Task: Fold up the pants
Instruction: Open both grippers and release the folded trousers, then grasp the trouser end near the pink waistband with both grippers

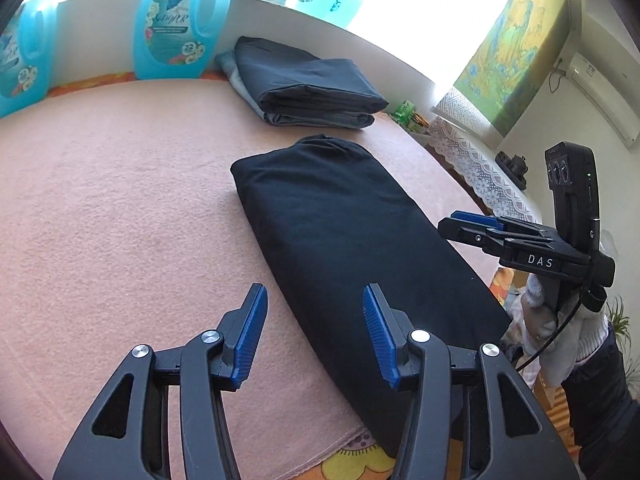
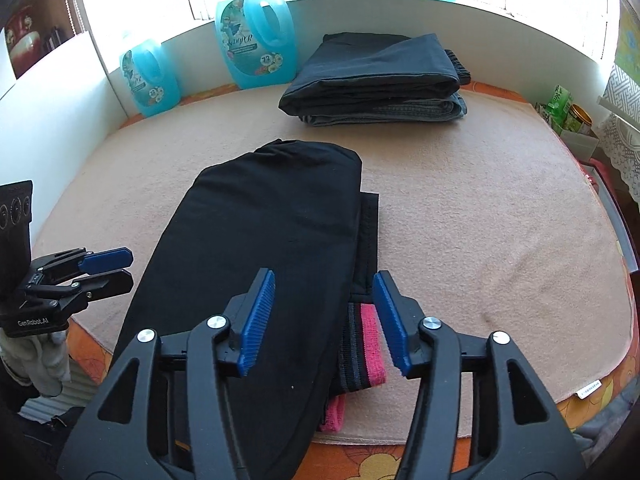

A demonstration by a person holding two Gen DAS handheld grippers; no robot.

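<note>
The black pants [image 2: 260,248] are found folded into a long narrow bundle, lying flat on the pink blanket [image 1: 120,220] that covers the bench. A striped pink and grey waistband [image 2: 362,348] is seen protruding from under the bundle's near right edge in the right wrist view.

The left gripper [image 1: 316,332] is held over the bundle's near left edge — its jaws stand apart, with nothing pressed between the blue pads [image 1: 252,336]. The pants' edge runs below the gap, but no contact can be confirmed.

The right gripper [image 2: 324,320] is positioned above the near right side of the bundle, its jaws likewise parted and empty; the waistband lies beneath them. In the left wrist view this gripper is seen from the side, carried by a gloved hand [image 1: 560,328] just off the bundle's right edge.

At the far end of the bench, a stack of folded garments [image 2: 376,80] is noted — a dark pair on top of grey denim — well apart from the black pants. Blue detergent jugs [image 2: 256,44] stand against the white wall behind.
</note>
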